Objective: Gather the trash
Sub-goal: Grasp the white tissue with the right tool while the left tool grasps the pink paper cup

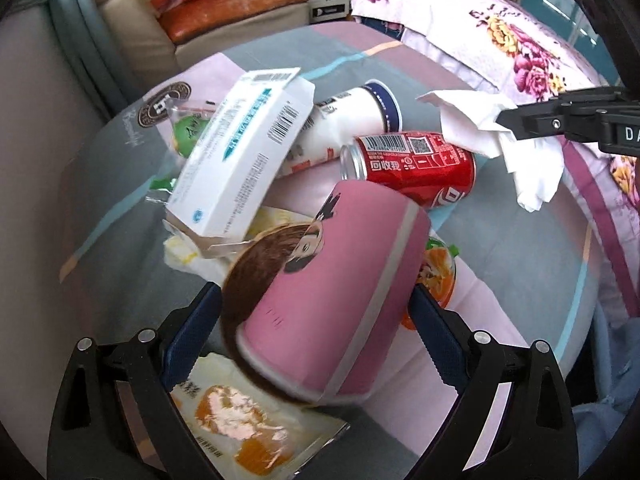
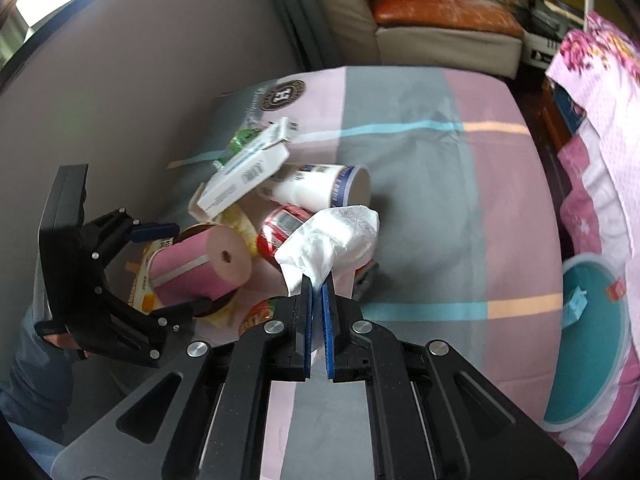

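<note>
My left gripper is shut on a pink paper cup with a cartoon face, held on its side above the trash pile; it also shows in the right wrist view. My right gripper is shut on a crumpled white tissue, seen too in the left wrist view. Beneath lie a red cola can, a white paper cup on its side, a white medicine box and snack wrappers.
The trash lies on a bed sheet of grey and pink blocks. A floral quilt lies at the right. A teal round bin stands at the right edge. A sofa stands beyond.
</note>
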{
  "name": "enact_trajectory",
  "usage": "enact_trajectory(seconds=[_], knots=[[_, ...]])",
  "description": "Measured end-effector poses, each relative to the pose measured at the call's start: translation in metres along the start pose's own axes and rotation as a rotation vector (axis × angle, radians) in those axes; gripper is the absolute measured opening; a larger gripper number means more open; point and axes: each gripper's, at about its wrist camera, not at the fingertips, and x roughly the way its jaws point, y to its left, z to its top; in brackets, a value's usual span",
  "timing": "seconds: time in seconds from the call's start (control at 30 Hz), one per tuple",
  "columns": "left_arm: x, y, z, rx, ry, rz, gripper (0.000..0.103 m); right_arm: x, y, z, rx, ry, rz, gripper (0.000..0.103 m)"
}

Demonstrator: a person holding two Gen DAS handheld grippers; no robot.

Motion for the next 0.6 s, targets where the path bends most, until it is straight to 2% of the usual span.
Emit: enact_trajectory(seconds=[0.07,0.13,0.33,0.6], knots=[[0.001,-0.001,0.0,-0.025,-0.003,-0.007,0.072,0.003,-0.006,-0.002,0.018,0.005,0.006,0.005],[-0.003,-0.002,-0.001,-0.064,-0.016,-0.008,0.07,0.004,-0.012,-0.004,0.034,0.006,0.014,0.005],[-0.023,-0.005,-0.003,-0.206,-0.046,0.013,0.07,-0.003,-0.023,-0.009,0.057,-0.015,0.029,0.005],[-0.047,-0.037,0.014,-0.229,-0.086,-0.054,0.07,-0.024,-0.049,-0.021,0.113,-0.07,0.046,0.005]])
